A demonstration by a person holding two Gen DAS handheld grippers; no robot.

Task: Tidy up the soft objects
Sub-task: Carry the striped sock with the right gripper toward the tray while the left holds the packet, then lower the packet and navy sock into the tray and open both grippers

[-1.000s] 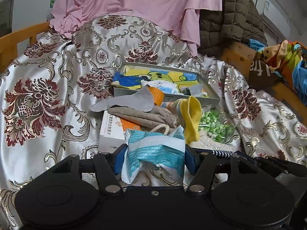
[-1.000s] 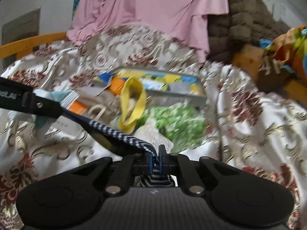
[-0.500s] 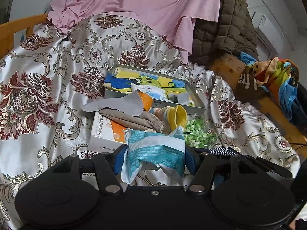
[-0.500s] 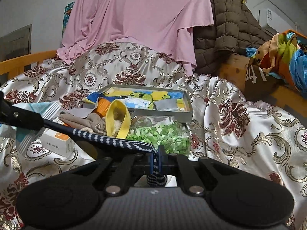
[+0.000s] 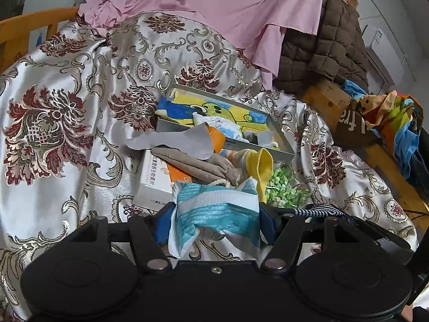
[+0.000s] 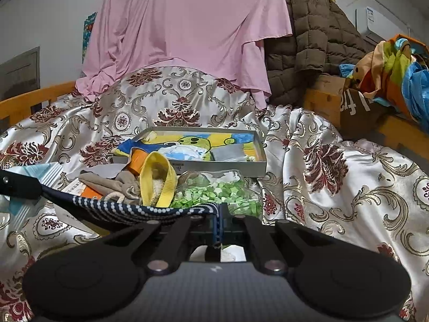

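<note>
My left gripper (image 5: 214, 222) holds a crinkled blue-and-white packet (image 5: 217, 209) between its blue pads, its jaws easing open a little. The right gripper (image 6: 218, 222) is shut on a navy-and-white striped sock (image 6: 128, 209), which stretches left toward the left gripper's black body (image 6: 16, 187). The sock's end also shows in the left wrist view (image 5: 319, 211). Beyond both grippers lies a pile: a yellow sock (image 6: 158, 177), beige socks (image 5: 198, 163), a grey sock (image 5: 171, 142) and a clear bag of green bits (image 6: 217, 193). Behind it stands a grey tray (image 6: 214, 165) with folded cloths.
A white-and-orange carton (image 5: 150, 177) lies under the beige socks. Everything rests on a floral satin bedspread (image 6: 335, 177). A pink sheet (image 6: 187, 26) and a brown quilted jacket (image 6: 308, 32) hang behind. A wooden bed frame (image 6: 321, 99) with colourful clothes (image 6: 396, 67) is on the right.
The left gripper has shifted a little with the packet, so the pile sits further right in its view. The right gripper keeps the striped sock, and its view has steadied.
</note>
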